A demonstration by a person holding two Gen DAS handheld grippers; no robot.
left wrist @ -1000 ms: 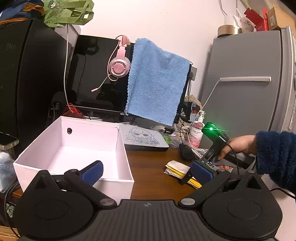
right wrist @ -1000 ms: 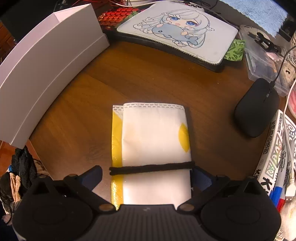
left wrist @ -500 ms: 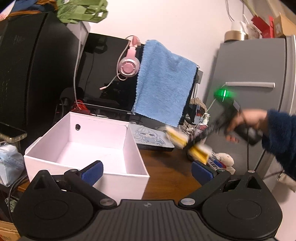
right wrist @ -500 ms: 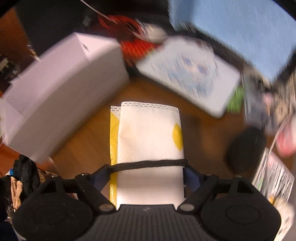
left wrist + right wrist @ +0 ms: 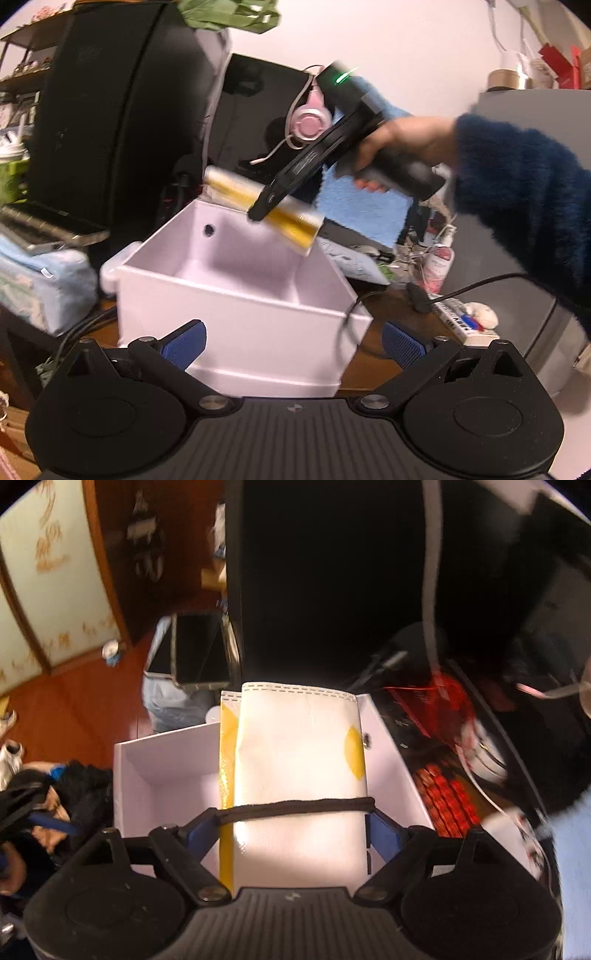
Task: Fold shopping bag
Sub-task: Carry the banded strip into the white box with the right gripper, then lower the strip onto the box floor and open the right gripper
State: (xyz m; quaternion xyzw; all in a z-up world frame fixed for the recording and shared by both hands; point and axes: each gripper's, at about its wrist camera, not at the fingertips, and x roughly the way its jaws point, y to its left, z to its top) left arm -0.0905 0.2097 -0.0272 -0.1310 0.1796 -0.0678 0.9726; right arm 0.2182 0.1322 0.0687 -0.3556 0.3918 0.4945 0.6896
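The folded white and yellow shopping bag (image 5: 299, 760) has a black band around it and sits between the blue pads of my right gripper (image 5: 295, 830), which is shut on it. In the left wrist view the same bag (image 5: 236, 195) hangs in the air over the far rim of the white box (image 5: 229, 317), held by the right gripper (image 5: 258, 212) in a person's hand (image 5: 402, 144). From the right wrist view the white box (image 5: 162, 775) lies directly under the bag. My left gripper (image 5: 293, 341) stands open in front of the box's near wall, holding nothing.
A black monitor (image 5: 114, 110) and pink headphones (image 5: 308, 122) stand behind the box, with a blue towel (image 5: 365, 206) to the right. A phone (image 5: 199, 653) lies left of the box. A grey fridge (image 5: 535, 184), a bottle (image 5: 437, 266) and a cable (image 5: 480, 284) crowd the right side.
My right gripper closed on the folded bag, lifted it off the wooden table and carried it left until it hangs over the white box. The left gripper's view shifted nearer the box.
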